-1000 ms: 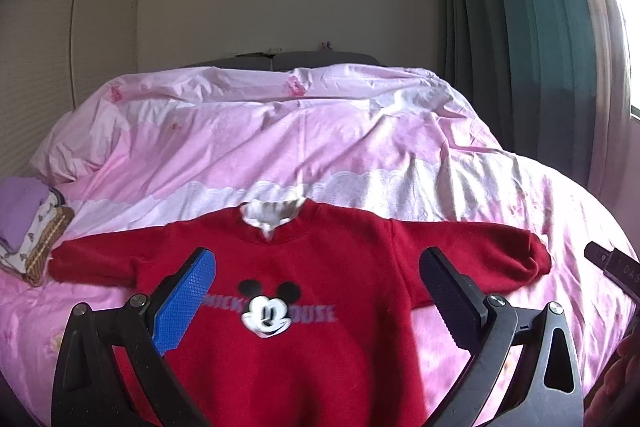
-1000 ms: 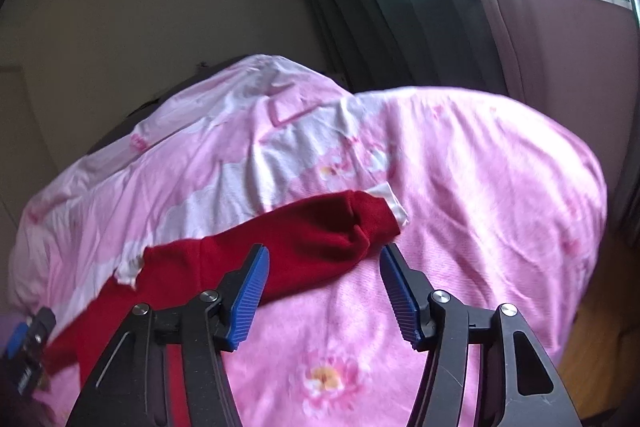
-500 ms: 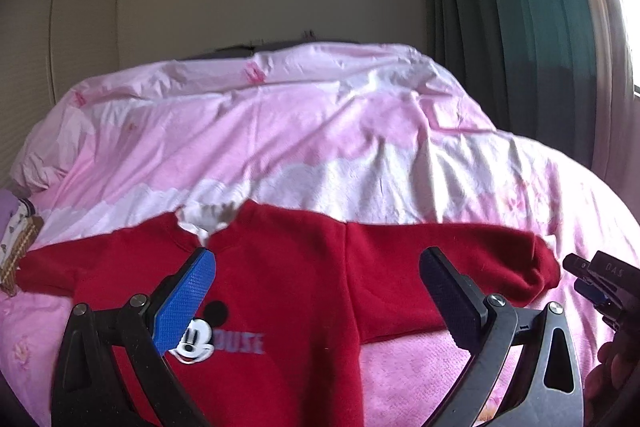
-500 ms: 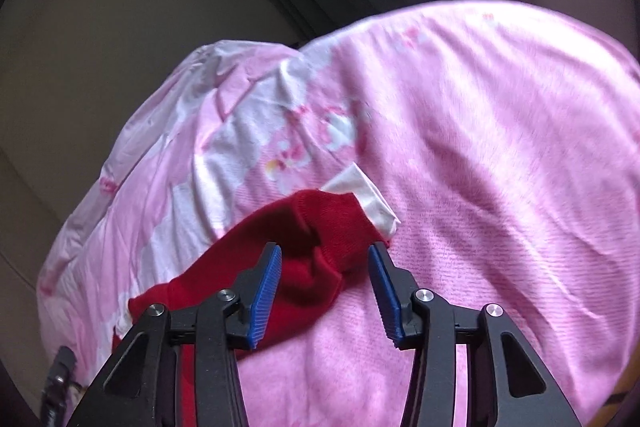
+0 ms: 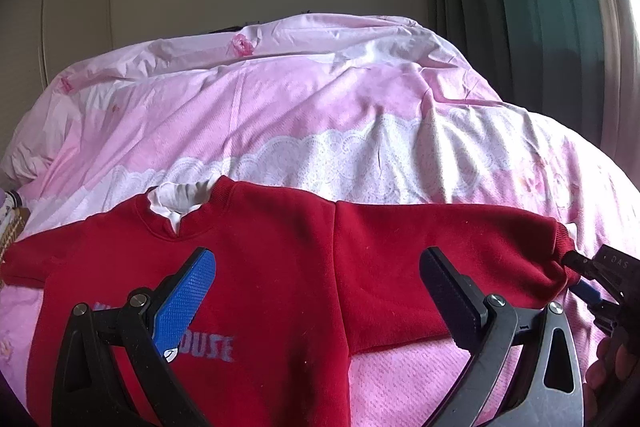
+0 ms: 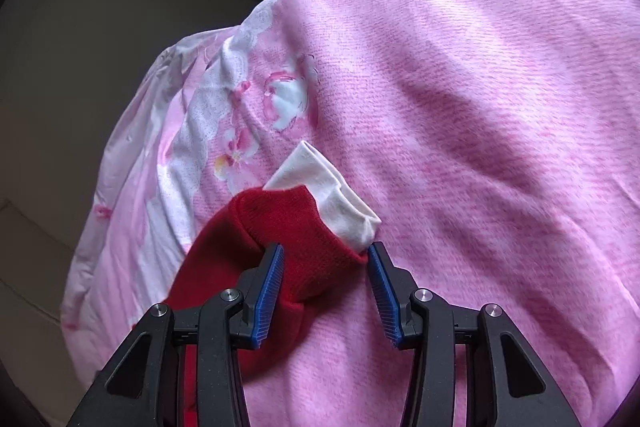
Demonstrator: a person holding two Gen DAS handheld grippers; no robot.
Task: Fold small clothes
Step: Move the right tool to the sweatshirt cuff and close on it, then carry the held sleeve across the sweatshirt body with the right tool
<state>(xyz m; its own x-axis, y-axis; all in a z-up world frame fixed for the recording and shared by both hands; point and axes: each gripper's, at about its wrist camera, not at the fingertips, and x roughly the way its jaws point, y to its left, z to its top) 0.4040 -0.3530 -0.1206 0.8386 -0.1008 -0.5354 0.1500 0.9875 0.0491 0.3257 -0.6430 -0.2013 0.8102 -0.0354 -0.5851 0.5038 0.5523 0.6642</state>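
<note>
Red Mickey Mouse sweatshirt [image 5: 280, 267] lies flat on pink duvet [image 5: 320, 115]. Right gripper [image 6: 325, 251] straddles the sleeve cuff [image 6: 308, 243], jaws not yet closed. Left gripper [image 5: 316, 275] hovers wide open. Risk — pinching duvet or only the white inner cuff [image 6: 336, 199], so the sleeve slips.

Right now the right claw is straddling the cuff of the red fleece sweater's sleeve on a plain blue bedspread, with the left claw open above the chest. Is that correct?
Not quite: the bedspread is pink with flowers, not plain blue, as the right wrist view shows. The right claw does straddle the cuff of the red fleece sweater, and the left claw is open above the chest.
</note>
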